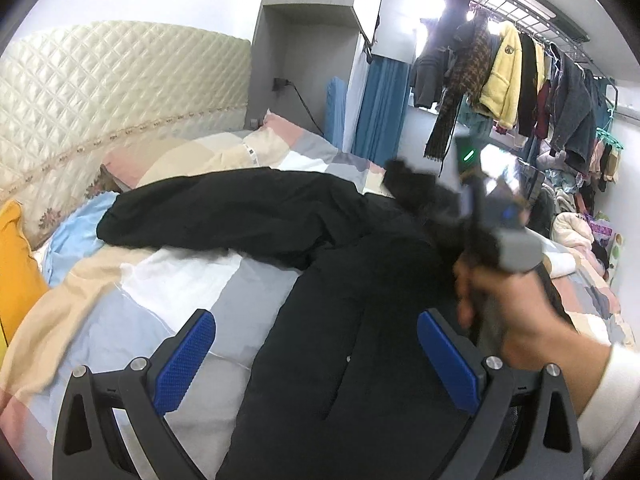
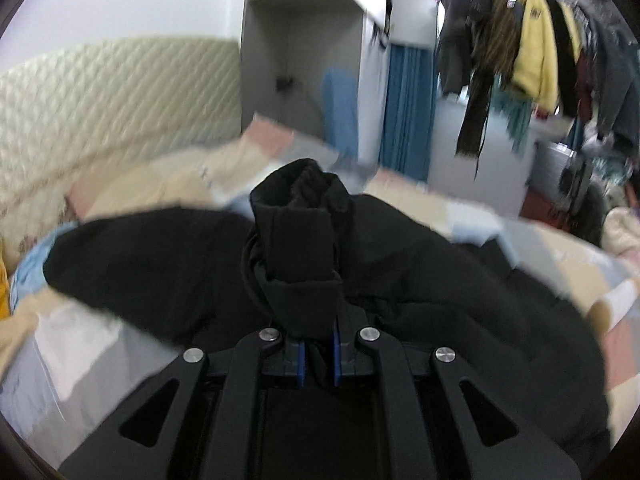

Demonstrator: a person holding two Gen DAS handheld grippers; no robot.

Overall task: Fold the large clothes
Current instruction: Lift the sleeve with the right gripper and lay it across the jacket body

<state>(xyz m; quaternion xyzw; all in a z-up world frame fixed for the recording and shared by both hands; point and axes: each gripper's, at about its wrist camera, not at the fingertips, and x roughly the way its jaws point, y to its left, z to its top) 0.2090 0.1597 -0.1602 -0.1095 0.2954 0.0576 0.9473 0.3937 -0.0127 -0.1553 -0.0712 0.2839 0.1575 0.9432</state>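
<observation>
Between the left gripper's [image 1: 316,360] spread fingers, a black coat [image 1: 340,320] of matt, soft cloth is lying; the finger pads [image 1: 185,360] are showing blue, finely dimpled plastic on matt black frames with shiny metal bolts. Beneath it, the bedcover [image 1: 168,280] is looking like smooth woven cloth. Beyond the fingers, the headboard [image 1: 100,92] is gleaming as glossy quilted padding. The right gripper [image 2: 319,364] is pinching a bunched cuff of that matt fabric between its blue pads.
</observation>
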